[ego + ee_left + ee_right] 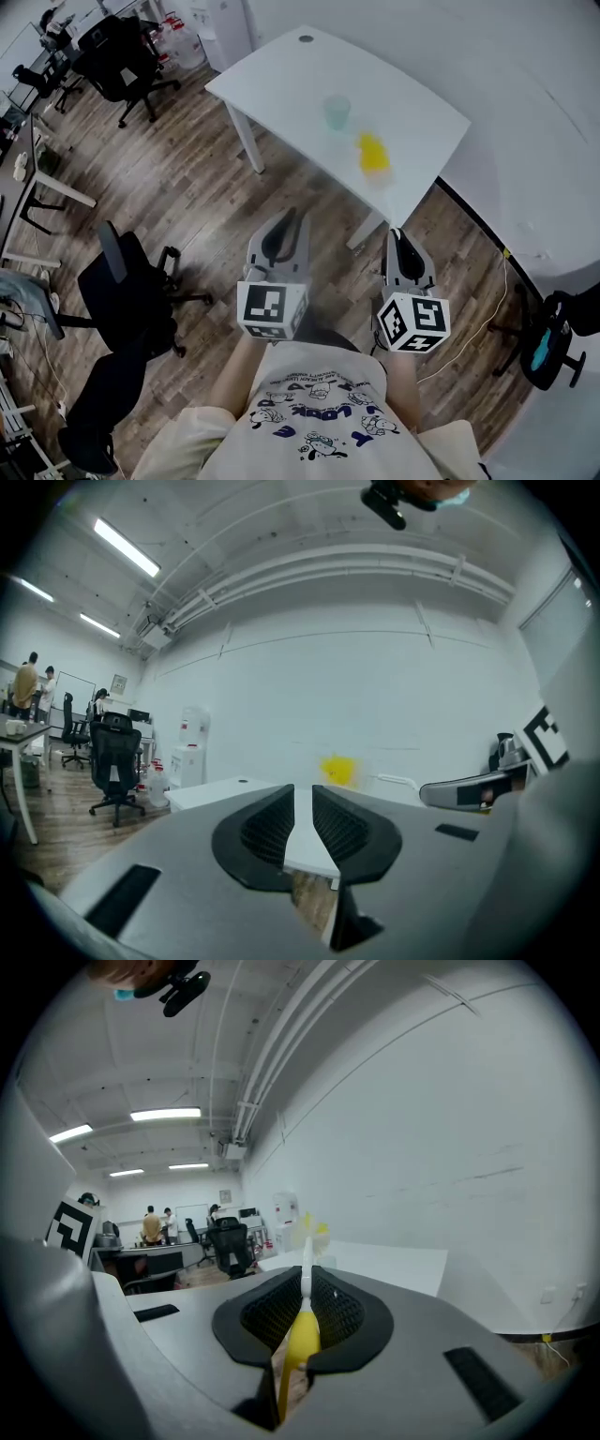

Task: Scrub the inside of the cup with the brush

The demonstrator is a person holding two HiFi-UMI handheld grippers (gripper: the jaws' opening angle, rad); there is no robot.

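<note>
Cup (337, 112) stands on the white table (281, 75) well ahead of both your grippers, just left of the brush (373, 153) and its yellow head. Your right gripper (307, 1283) is clamped on the brush's yellow handle. Your left gripper (301, 799) has its jaws together, holding nothing.

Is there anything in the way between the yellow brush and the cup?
No, nothing visible. The right tongs grip the brush, and in the head view only bare white table shows between its yellow head and the cup, which stands alone.
</note>
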